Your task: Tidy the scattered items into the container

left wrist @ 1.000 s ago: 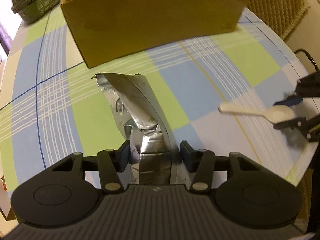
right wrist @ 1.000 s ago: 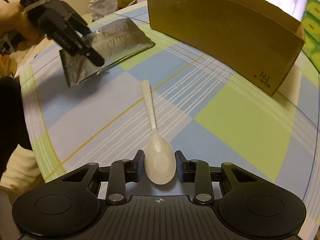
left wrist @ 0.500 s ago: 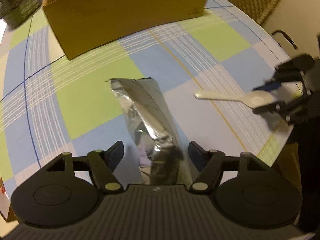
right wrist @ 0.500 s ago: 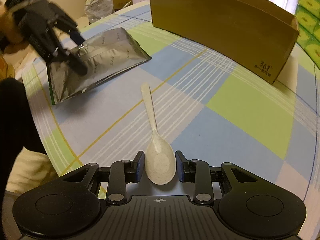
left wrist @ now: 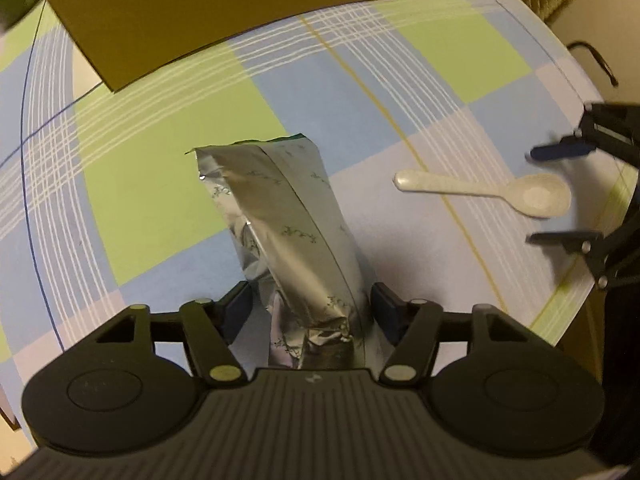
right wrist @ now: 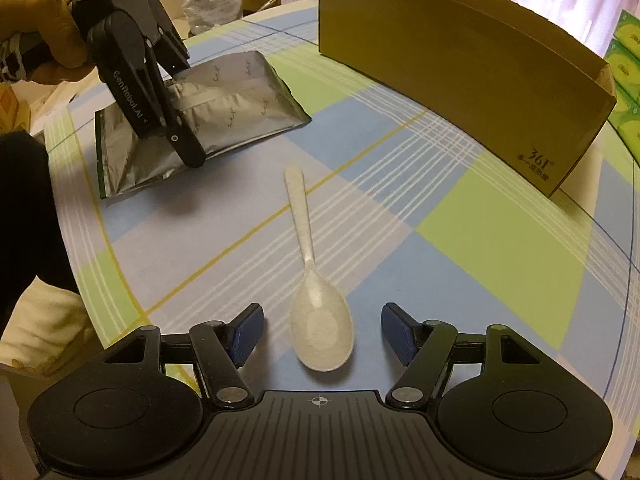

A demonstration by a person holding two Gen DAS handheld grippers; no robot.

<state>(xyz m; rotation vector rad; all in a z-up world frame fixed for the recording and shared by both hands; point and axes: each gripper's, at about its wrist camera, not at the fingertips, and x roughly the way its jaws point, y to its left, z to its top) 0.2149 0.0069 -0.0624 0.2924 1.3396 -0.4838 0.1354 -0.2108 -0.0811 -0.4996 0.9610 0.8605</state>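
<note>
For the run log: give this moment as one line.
left gripper: open, astride foil pouch | right gripper: open around spoon | cardboard box: nothing placed

Checked table (right wrist: 460,240) w/ pouch (right wrist: 224,108), spoon (right wrist: 316,320), box (right wrist: 460,52) (cardboard).

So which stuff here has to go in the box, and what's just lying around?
For the job:
- foil pouch
- spoon
- box

Just lying about:
- crinkly bag behind the table
- green packs beside the box
</note>
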